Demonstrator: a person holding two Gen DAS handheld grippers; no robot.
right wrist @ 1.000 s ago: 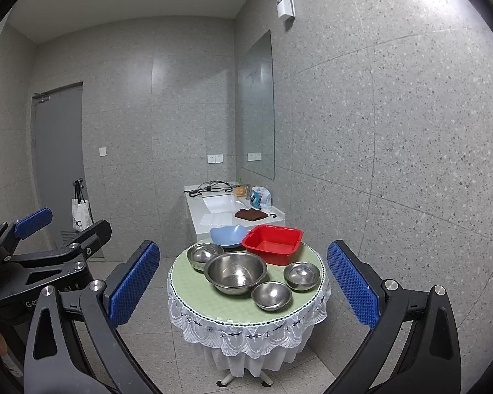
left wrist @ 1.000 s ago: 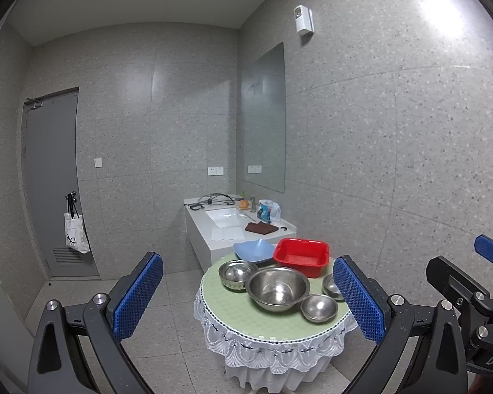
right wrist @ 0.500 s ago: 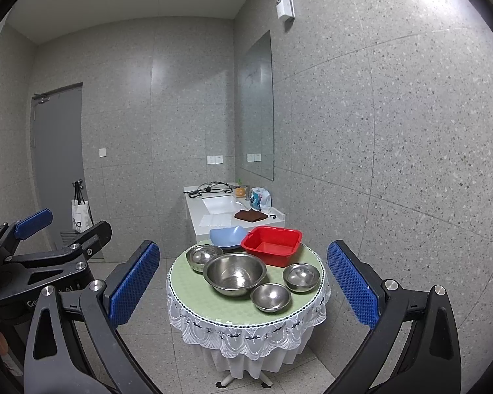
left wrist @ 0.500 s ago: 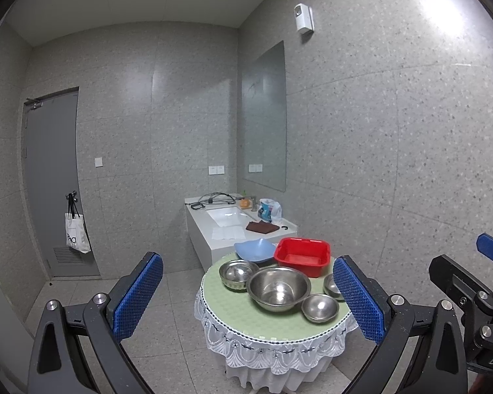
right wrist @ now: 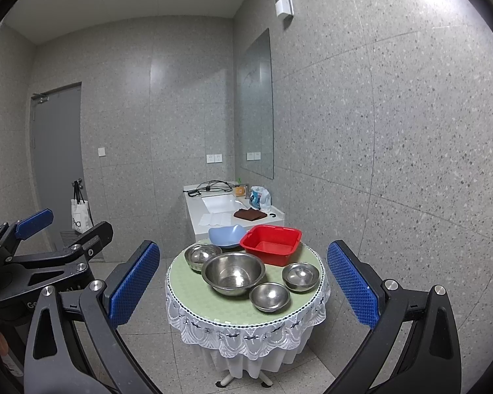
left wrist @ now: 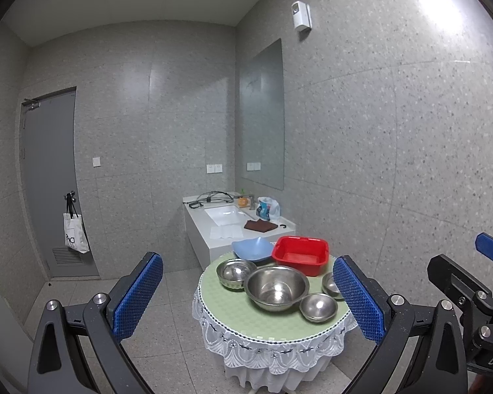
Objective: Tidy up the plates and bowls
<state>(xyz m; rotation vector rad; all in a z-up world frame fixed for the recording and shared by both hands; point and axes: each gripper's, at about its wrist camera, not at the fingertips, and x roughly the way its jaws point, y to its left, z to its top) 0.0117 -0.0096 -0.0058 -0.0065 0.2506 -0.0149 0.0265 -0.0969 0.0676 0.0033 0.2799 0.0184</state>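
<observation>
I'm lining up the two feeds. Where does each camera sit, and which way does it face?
Left wrist view: rides the left tool, facing the round table; its own blue pads frame the scene, with the right tool at the right edge.
Right wrist view: rides the right tool, facing the same table; the left tool shows at left.
Both share the large steel bowl and red tub.

Round table (right wrist: 194, 298) sat low in the middle of the frame. On it: big bowl (right wrist: 233, 272) in the center, small bowls upper left (right wrist: 202, 255), lower right (right wrist: 269, 296) and right (right wrist: 300, 275). Basin (right wrist: 270, 244) and plate (right wrist: 227, 234) were behind them, sink counter (right wrist: 213, 220) further back.
</observation>
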